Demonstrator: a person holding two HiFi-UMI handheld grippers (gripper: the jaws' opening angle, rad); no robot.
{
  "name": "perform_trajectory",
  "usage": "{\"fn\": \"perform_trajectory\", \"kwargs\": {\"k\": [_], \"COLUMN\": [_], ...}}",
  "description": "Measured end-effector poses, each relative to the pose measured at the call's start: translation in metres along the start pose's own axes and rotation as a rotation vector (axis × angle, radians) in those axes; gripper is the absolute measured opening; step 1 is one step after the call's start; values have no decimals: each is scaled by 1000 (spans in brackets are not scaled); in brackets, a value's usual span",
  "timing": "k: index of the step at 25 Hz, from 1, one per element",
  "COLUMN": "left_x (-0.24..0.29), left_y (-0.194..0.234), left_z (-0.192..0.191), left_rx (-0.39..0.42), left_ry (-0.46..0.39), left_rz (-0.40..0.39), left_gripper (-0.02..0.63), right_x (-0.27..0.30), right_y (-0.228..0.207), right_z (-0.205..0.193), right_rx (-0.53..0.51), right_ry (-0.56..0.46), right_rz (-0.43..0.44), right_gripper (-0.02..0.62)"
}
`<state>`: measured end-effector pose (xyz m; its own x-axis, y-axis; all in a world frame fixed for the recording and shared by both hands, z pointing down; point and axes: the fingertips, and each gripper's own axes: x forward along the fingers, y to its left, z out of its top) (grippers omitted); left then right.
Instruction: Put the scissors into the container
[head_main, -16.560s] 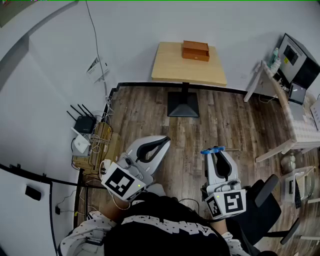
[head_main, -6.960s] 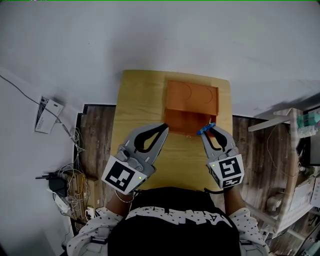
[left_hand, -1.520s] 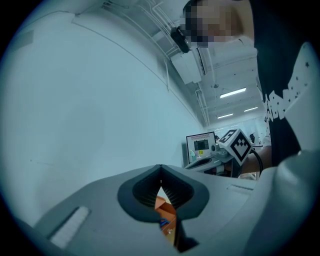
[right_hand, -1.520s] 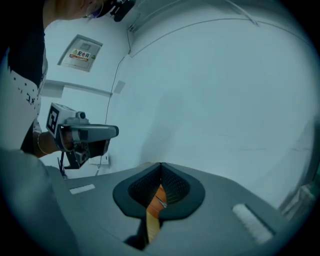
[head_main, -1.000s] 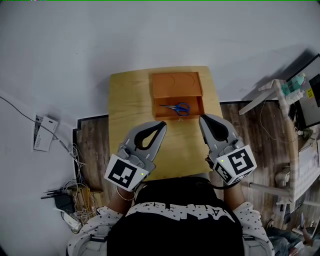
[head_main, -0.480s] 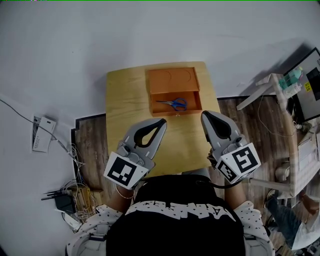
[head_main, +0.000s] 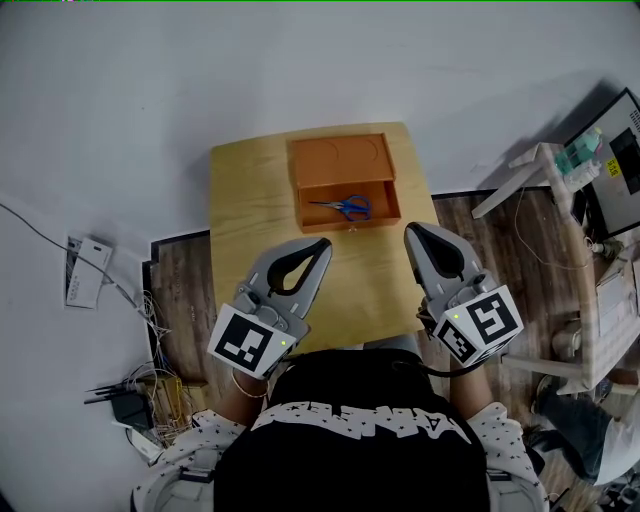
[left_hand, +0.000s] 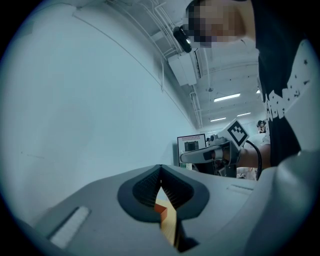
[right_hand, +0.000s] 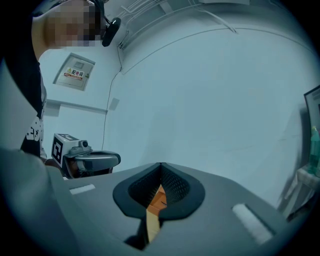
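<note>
1. The person's black shirt (head_main: 350, 450) fills the near edge of the head view. Both grippers are held out in front of it, above the near half of the table (head_main: 250, 200).
2. The left gripper (head_main: 323, 244) has its jaws pressed together with nothing between them. In the left gripper view the pads meet at the tip. A sliver of table top and an orange corner of the container show through the gap below.
3. The right gripper (head_main: 409, 232) also has its jaws closed together and carries nothing. It sits to the right of the left gripper, well apart from it.
4. Bare light-wood table top lies between the two gripper tips and the container (head_main: 345, 160).
5. The container is an orange box on the far half of the table. Its near compartment is open at the top. Its far part is a flat orange panel marked with two circular outlines.
6. The scissors (head_main: 345, 207) lie flat inside the open compartment, with the blue handles to the right and the blades pointing left. Neither gripper touches them.
7. On the floor to the near left is a tangle of cables (head_main: 160, 420) with a dark router (head_main: 125, 405). Farther along the left wall is a white box (head_main: 80, 270).
8. To the right stands a white desk (head_main: 530, 180) carrying a monitor (head_main: 625, 150) and a bottle (head_main: 580, 160), well apart from the table.
</note>
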<state>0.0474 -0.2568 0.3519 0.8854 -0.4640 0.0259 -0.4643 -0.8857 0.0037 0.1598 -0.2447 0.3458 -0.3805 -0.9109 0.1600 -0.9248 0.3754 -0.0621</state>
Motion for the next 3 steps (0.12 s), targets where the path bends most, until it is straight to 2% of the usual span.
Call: {"fn": "perform_trajectory", "kwargs": {"k": [3], "left_x": [1], "left_y": [-1], "left_z": [2], "left_rx": [4], "left_ry": [-11], "left_rz": [-1], "left_gripper": [0], "right_x": [-1], "right_y": [0], "right_z": [0], "right_rx": [-3], "right_ry": [-1], "right_rz": [0], "right_gripper": [12]}}
